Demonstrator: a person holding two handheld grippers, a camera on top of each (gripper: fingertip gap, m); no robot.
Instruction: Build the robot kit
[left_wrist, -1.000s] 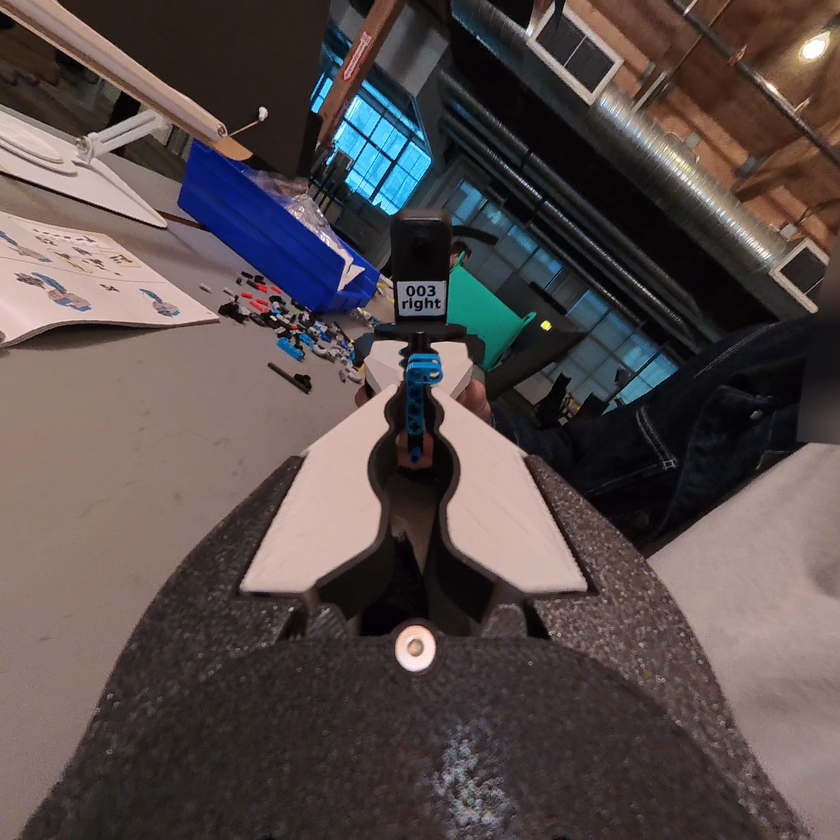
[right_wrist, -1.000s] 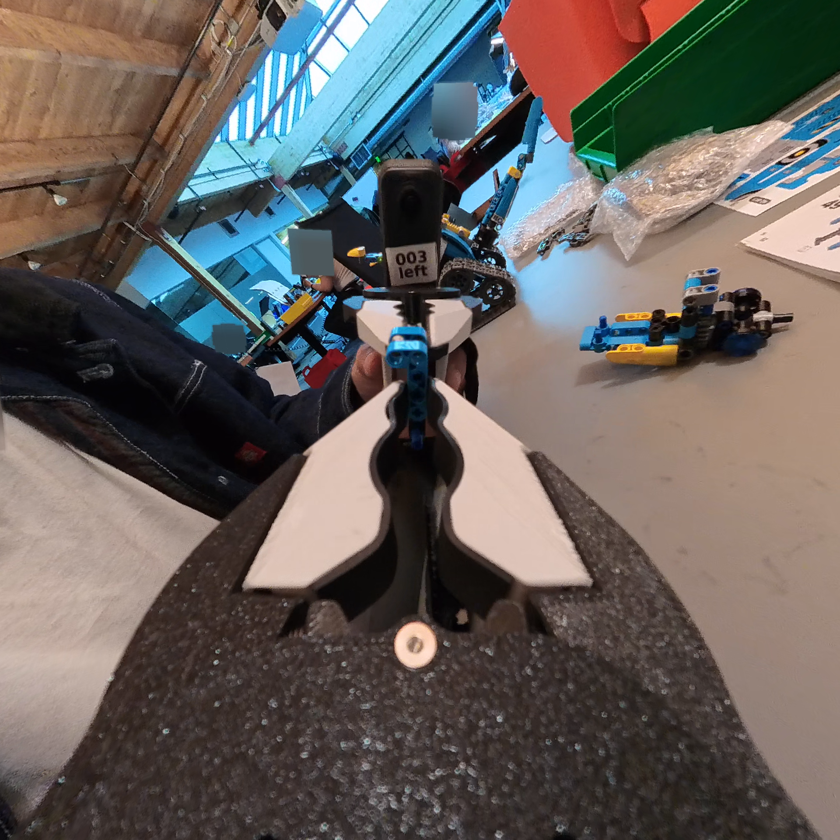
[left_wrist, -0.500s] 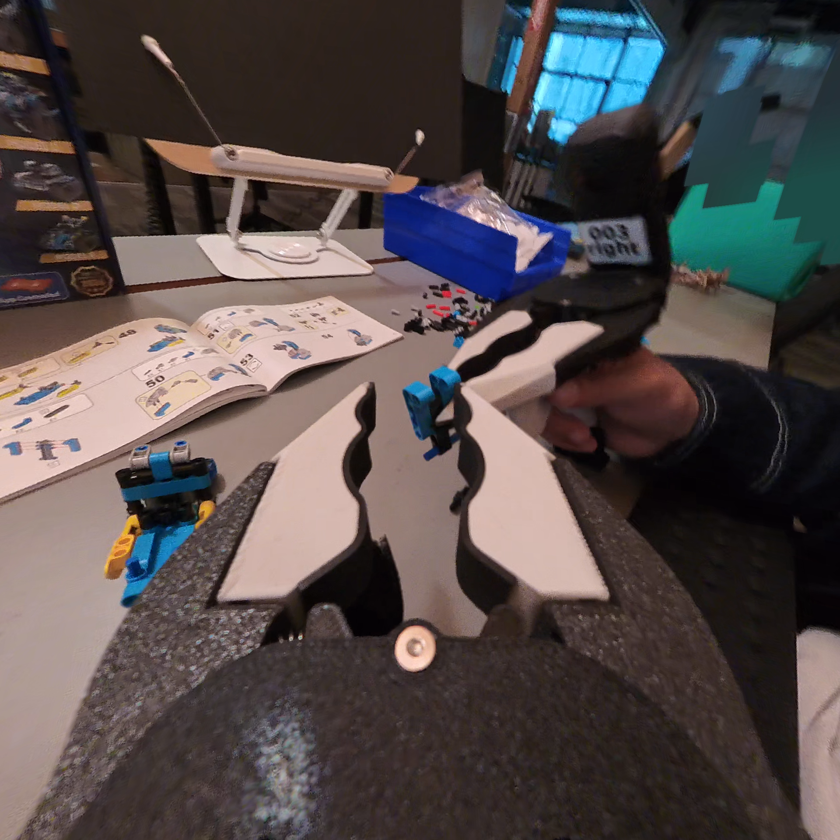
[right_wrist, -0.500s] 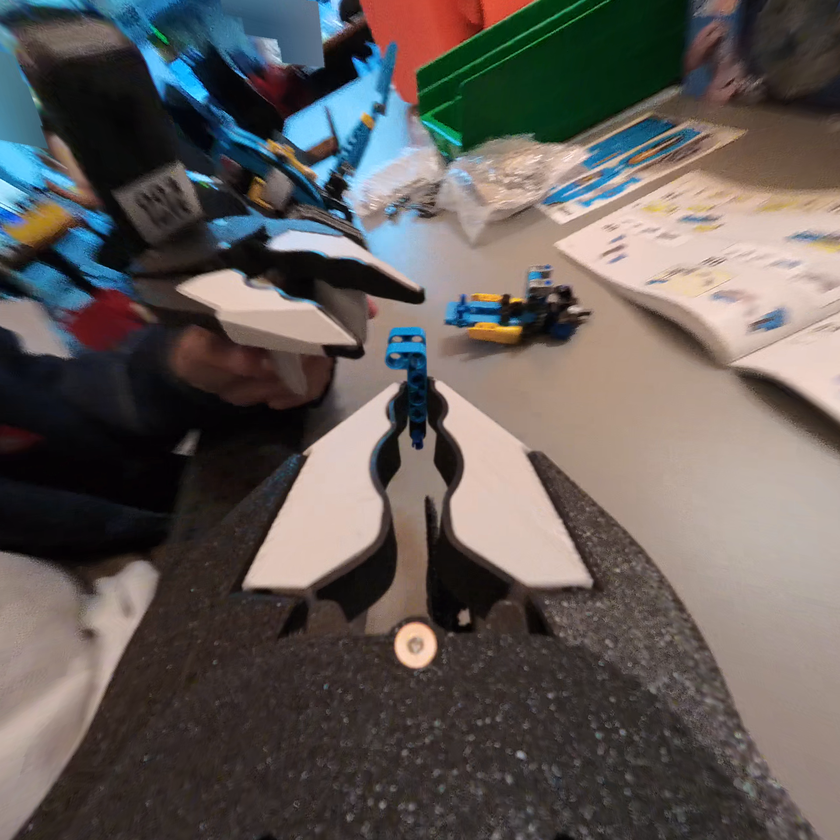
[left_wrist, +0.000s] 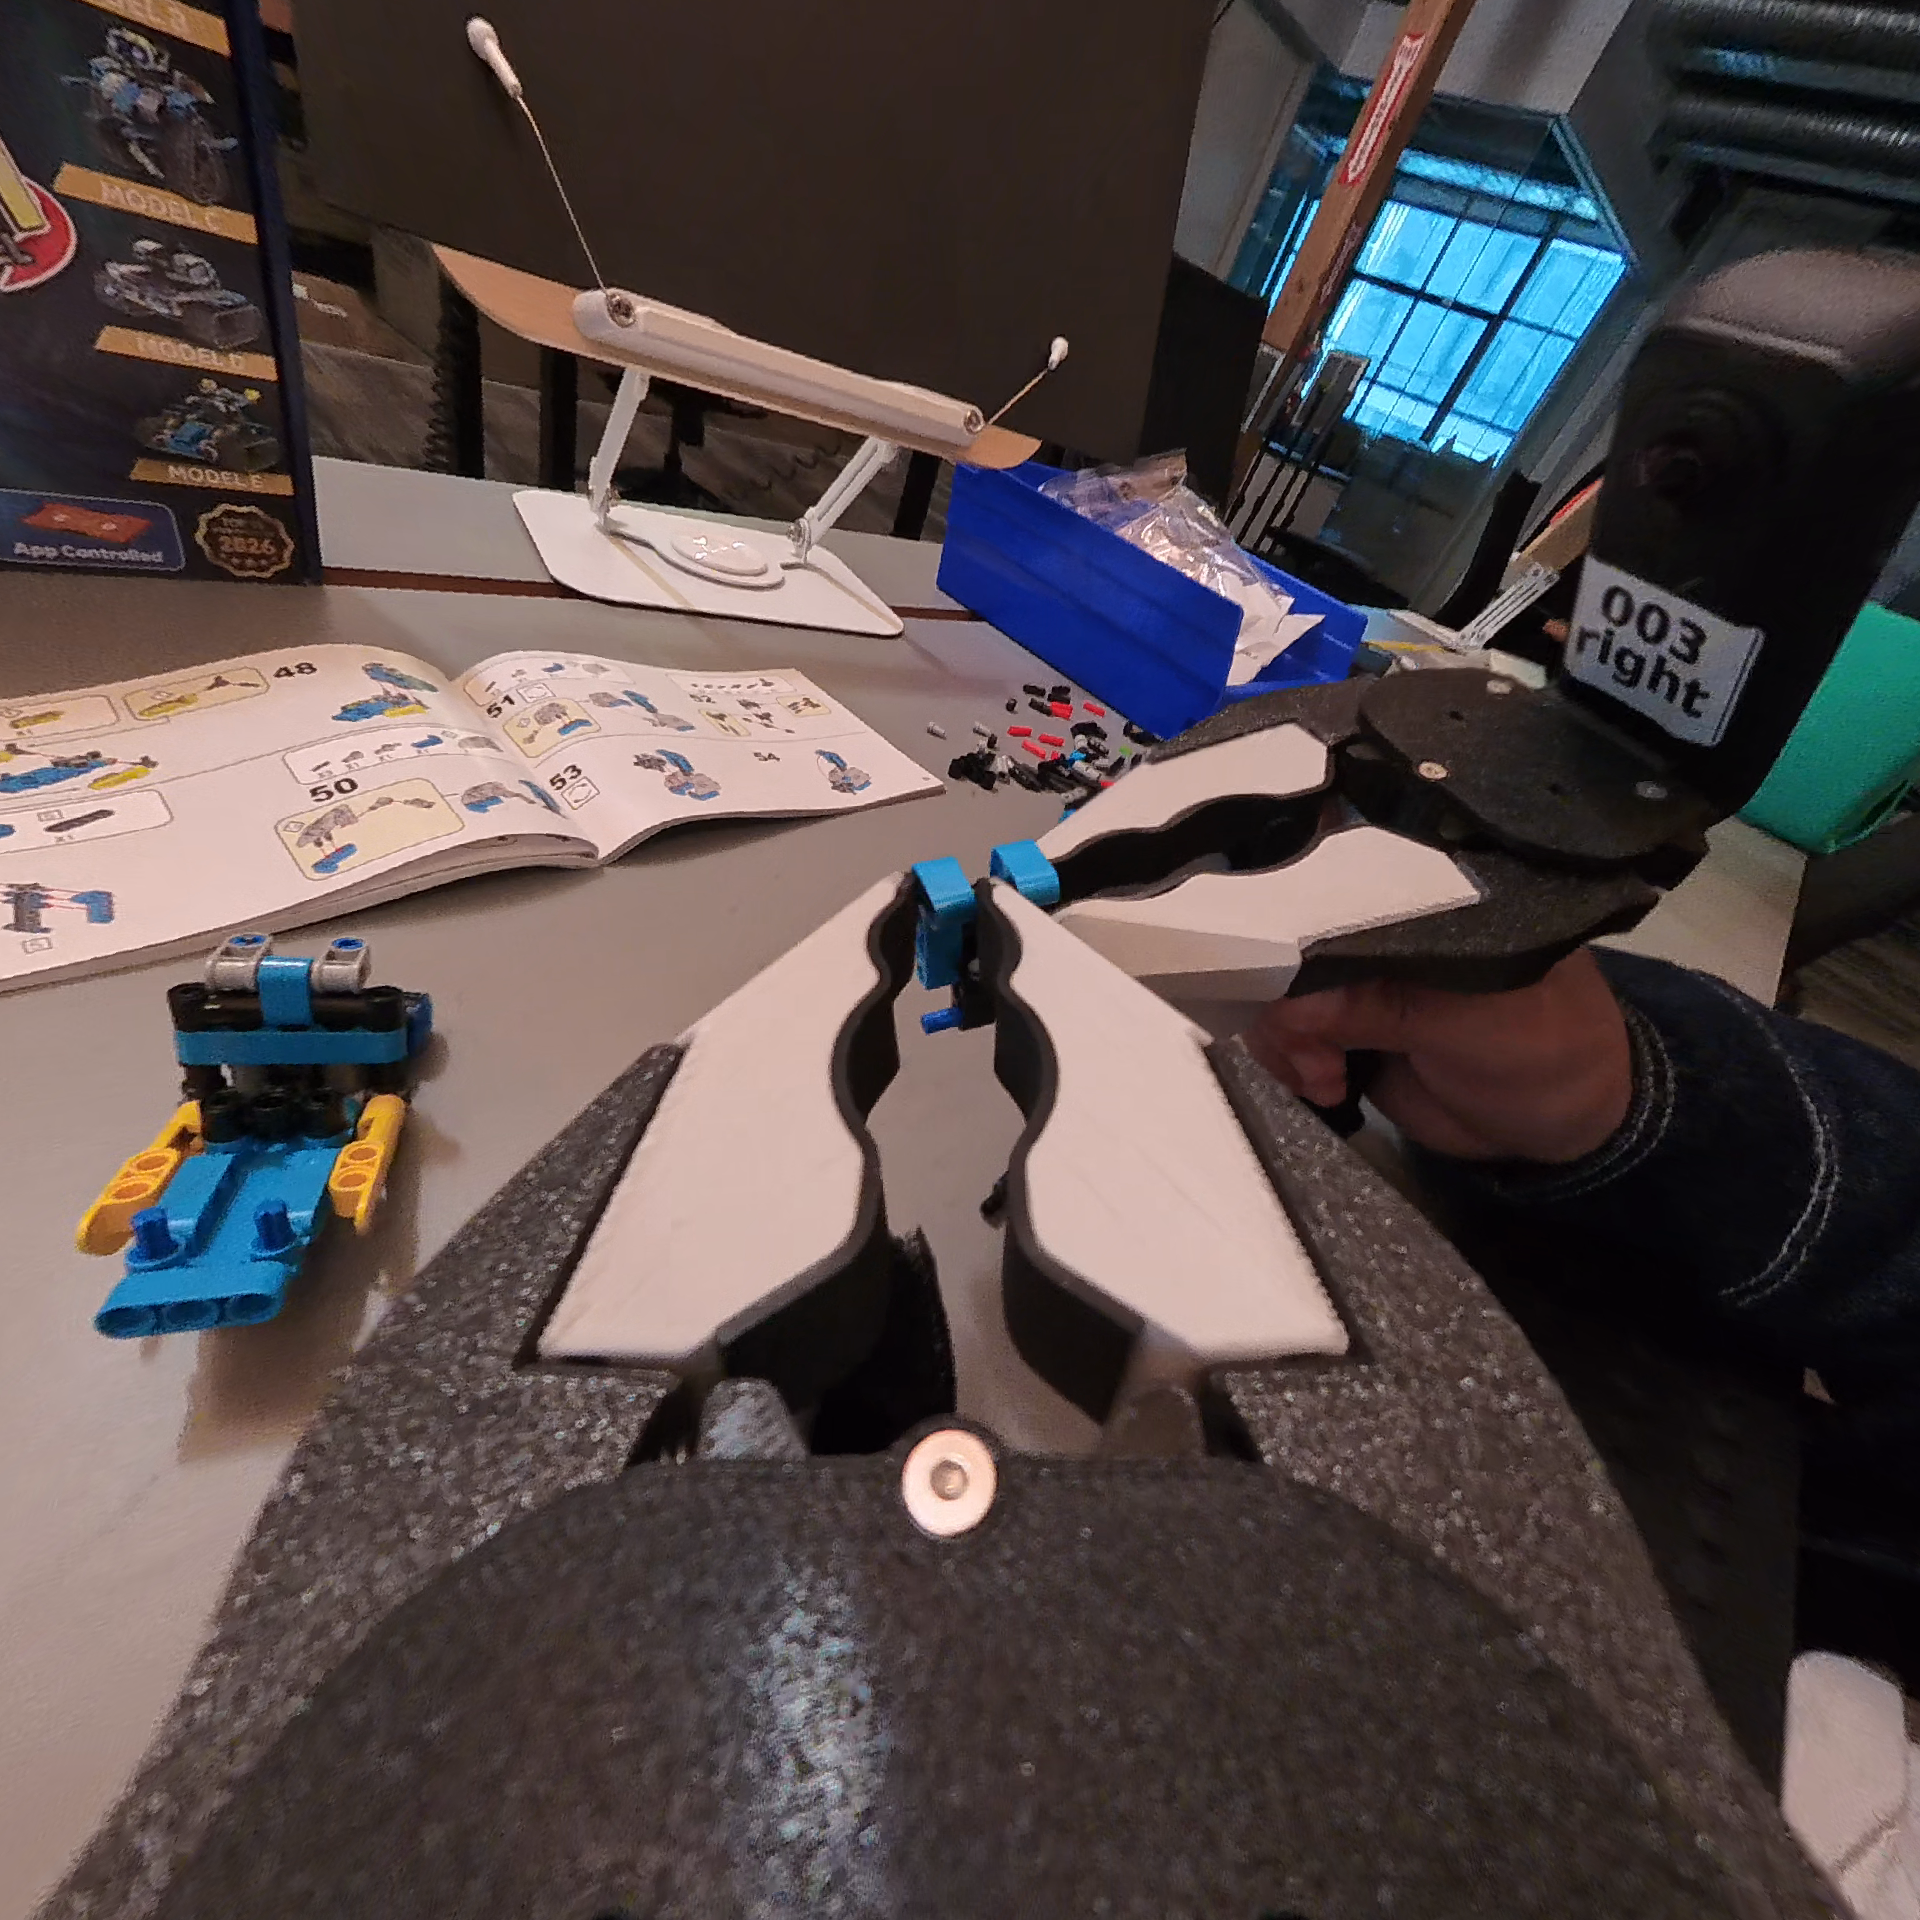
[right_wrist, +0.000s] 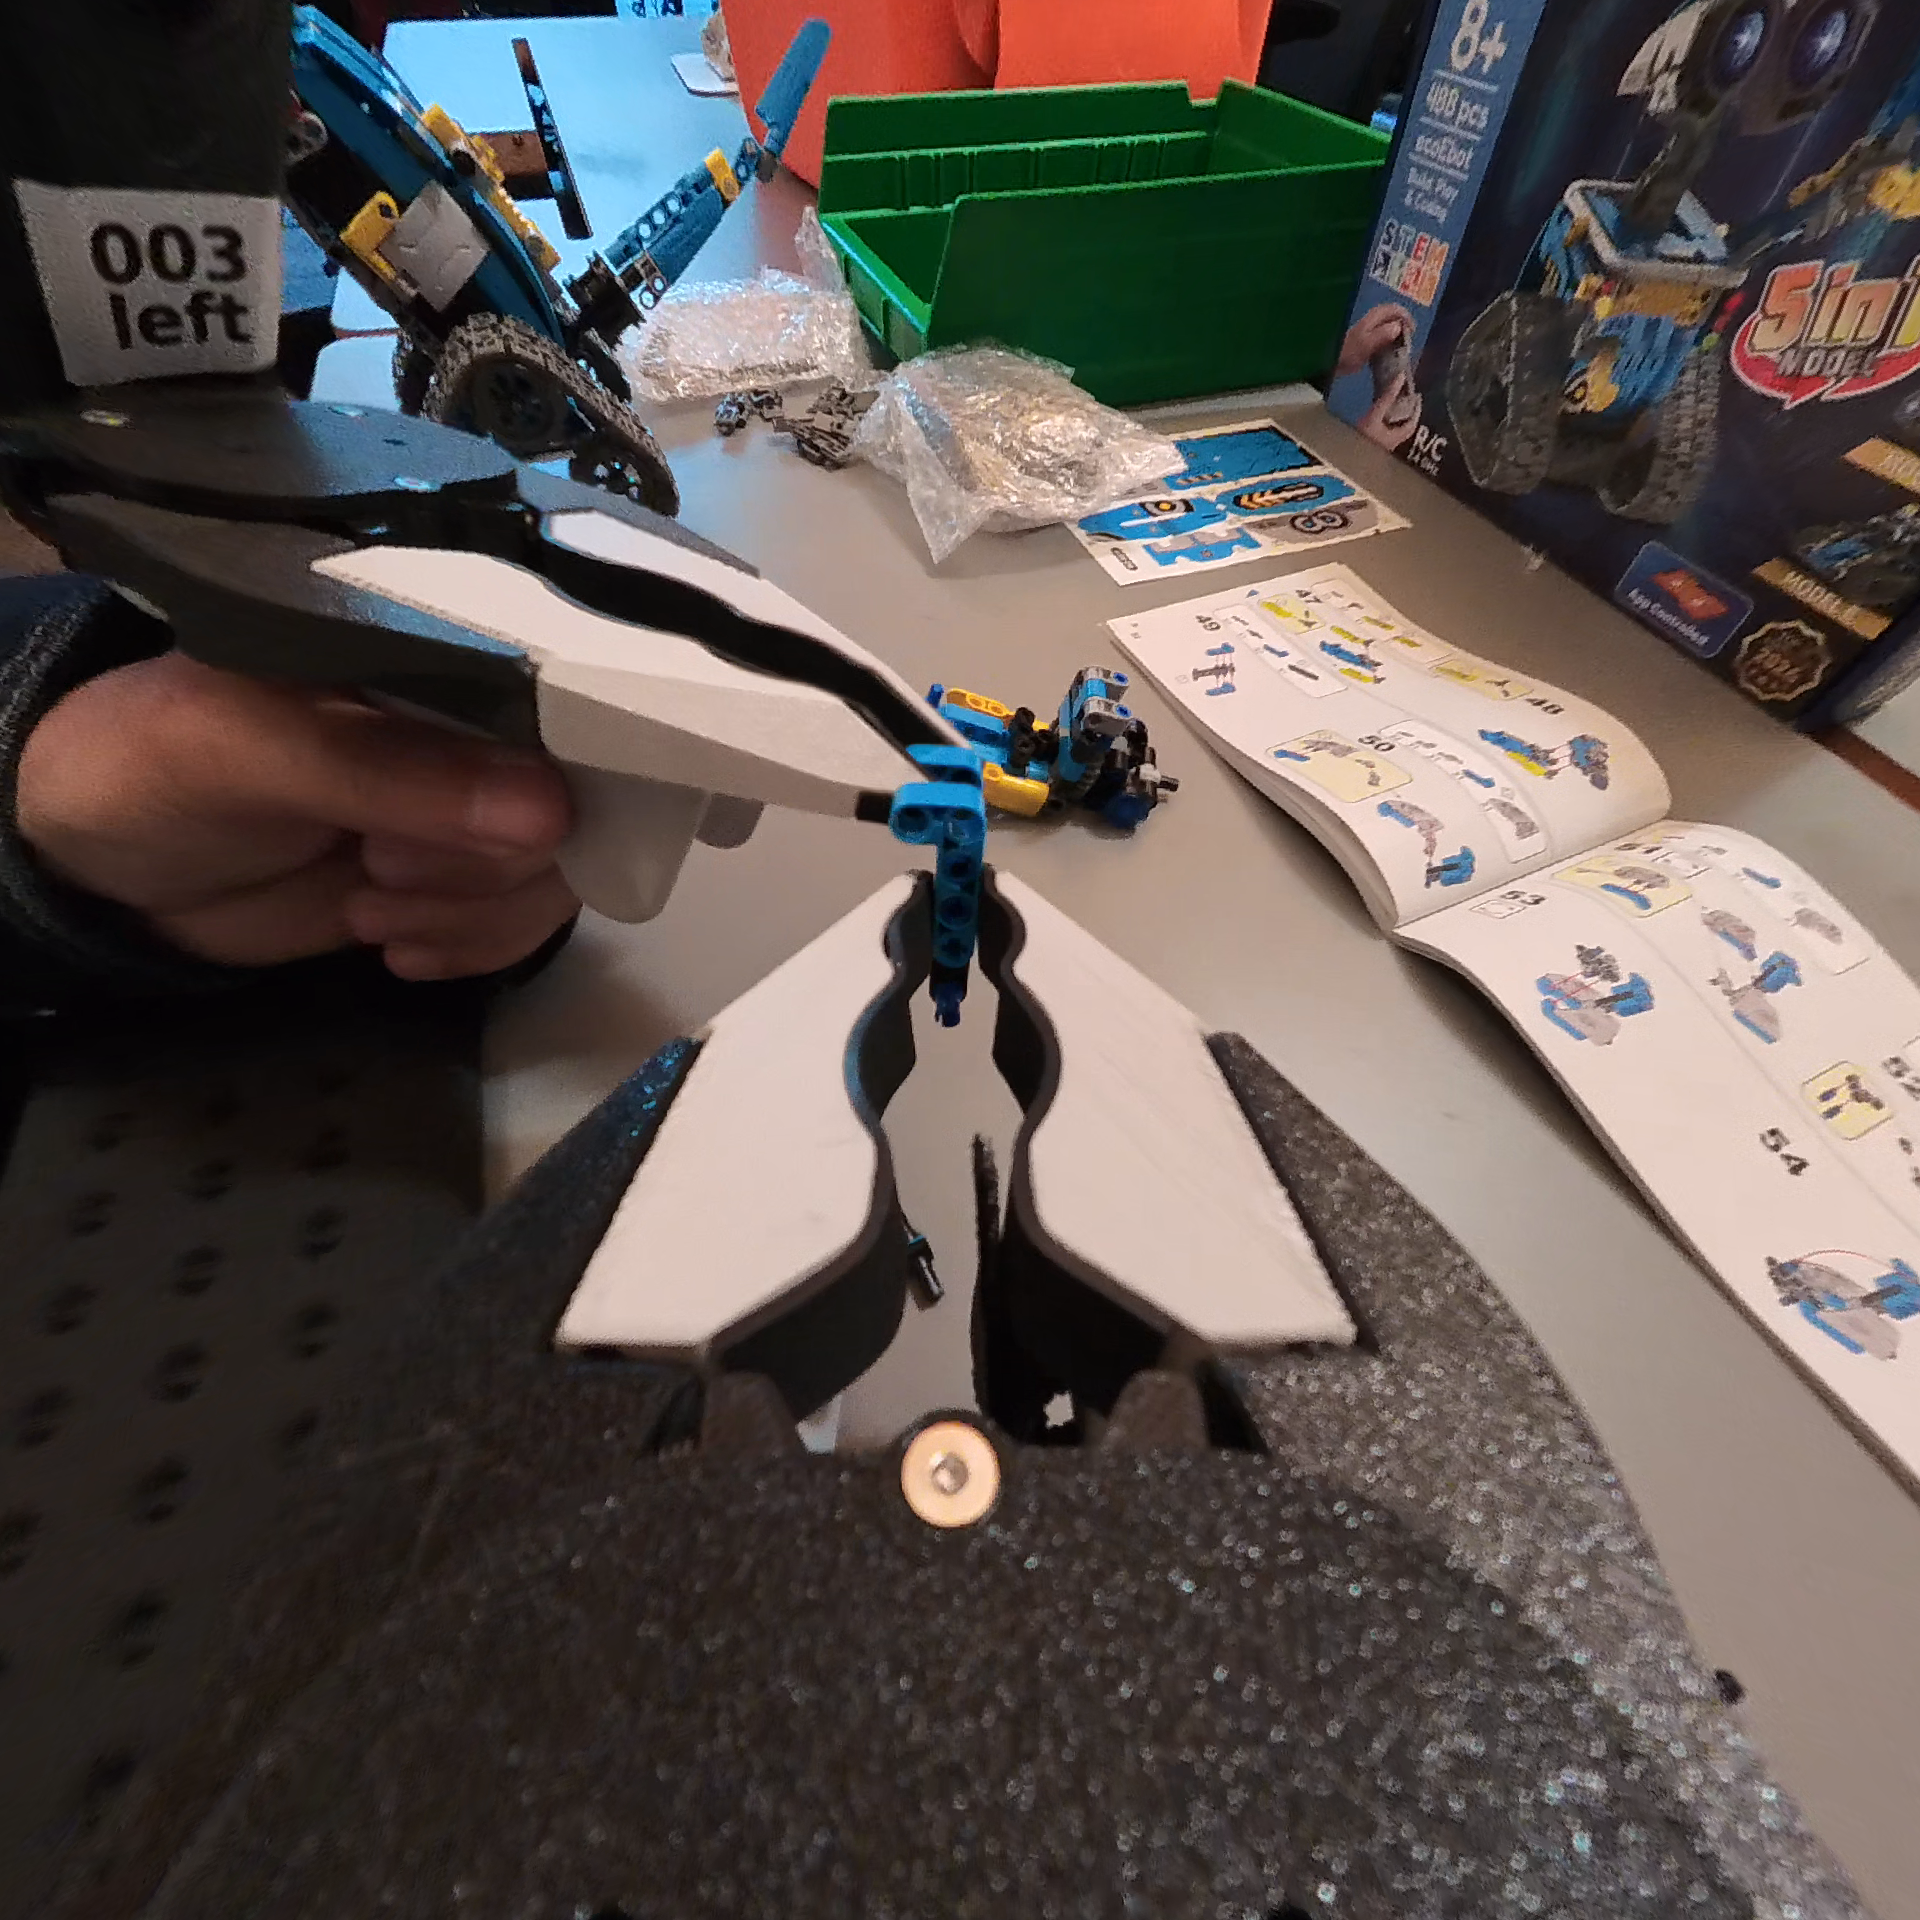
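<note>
Blue angled beam (right_wrist: 954, 914) held at both ends. We note the right gripper (right_wrist: 951, 883) clamped on its long arm and the left gripper (left_wrist: 945, 894) closed on its short end. Blue-and-yellow model (left_wrist: 260, 1143) sits on the grey table (left_wrist: 623, 987) nearby.

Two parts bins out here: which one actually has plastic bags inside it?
The blue bin: clear bags sit inside it. The crumpled ones near the green bin lie outside, in front of it.

My left gripper (left_wrist: 948, 914) meets my right gripper (left_wrist: 1023, 873) over the table (left_wrist: 623, 977). Left of them sits a model (left_wrist: 255, 1132); behind it a manual (left_wrist: 436, 769), farther back a bin (left_wrist: 1101, 603).
</note>
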